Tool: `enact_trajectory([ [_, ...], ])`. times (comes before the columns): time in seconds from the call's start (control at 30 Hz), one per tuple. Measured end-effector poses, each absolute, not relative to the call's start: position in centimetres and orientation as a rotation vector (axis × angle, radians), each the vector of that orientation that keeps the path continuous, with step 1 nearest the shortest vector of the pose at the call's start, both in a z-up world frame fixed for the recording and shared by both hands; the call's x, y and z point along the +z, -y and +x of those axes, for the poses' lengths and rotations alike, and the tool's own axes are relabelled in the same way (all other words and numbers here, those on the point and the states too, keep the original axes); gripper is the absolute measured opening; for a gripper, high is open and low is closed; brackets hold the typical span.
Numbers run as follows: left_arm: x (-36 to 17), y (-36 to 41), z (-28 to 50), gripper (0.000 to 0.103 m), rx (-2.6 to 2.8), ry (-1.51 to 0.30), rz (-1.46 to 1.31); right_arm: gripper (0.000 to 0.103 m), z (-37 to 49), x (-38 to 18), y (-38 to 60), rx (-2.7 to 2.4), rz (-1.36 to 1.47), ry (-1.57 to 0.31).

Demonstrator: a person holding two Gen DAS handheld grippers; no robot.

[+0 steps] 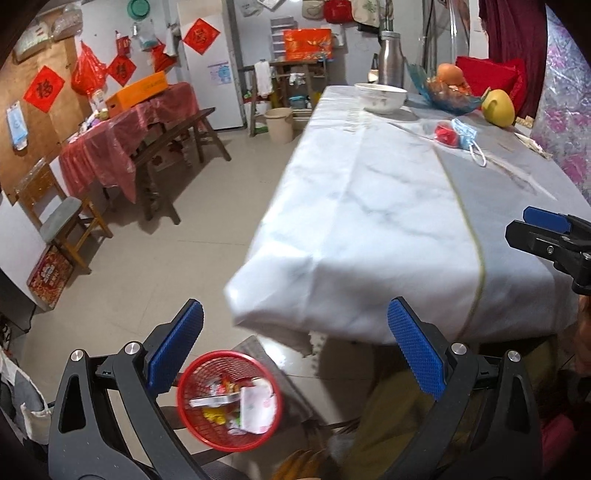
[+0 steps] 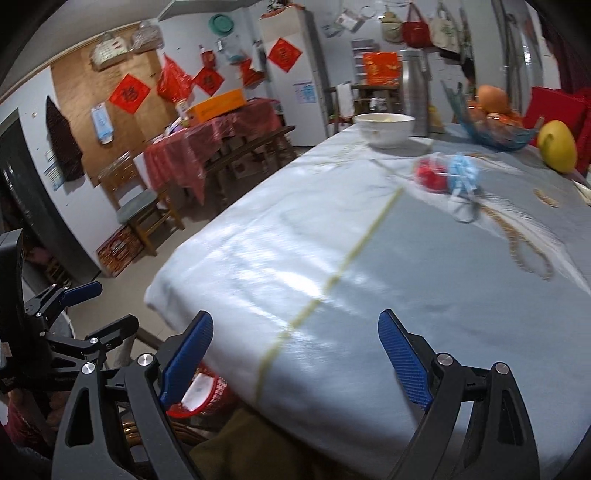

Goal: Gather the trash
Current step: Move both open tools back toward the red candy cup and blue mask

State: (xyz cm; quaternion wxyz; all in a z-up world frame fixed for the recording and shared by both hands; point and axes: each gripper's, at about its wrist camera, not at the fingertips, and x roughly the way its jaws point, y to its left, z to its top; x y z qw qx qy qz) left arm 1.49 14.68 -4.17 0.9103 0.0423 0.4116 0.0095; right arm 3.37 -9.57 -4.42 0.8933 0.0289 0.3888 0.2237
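A crumpled red wrapper (image 2: 432,173) and blue face mask (image 2: 463,177) lie touching, far up the table (image 2: 369,277). The red basket (image 1: 229,400), holding trash, sits on the floor off the near corner. Both grippers, left (image 1: 295,349) and right (image 2: 295,354), tilt downward, jaws wide and empty.

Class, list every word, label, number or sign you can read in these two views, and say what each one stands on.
"福": black character on the red diamond paper on the brown board.
Other red diamond papers: characters too blurred to read.
Orange box on the red-covered table: print too small.
Red and gold box: pattern only, unreadable.
Fridge notice: too small.
Floor box: blurred.
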Motion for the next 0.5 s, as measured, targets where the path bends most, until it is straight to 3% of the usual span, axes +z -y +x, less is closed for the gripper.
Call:
enact_trajectory([
  [0.5,-4.8,-6.1,10.3,0.096,-0.089,-0.905,0.143,0.09,9.3,-4.9,19.5,0.278,0.156,-0.799],
])
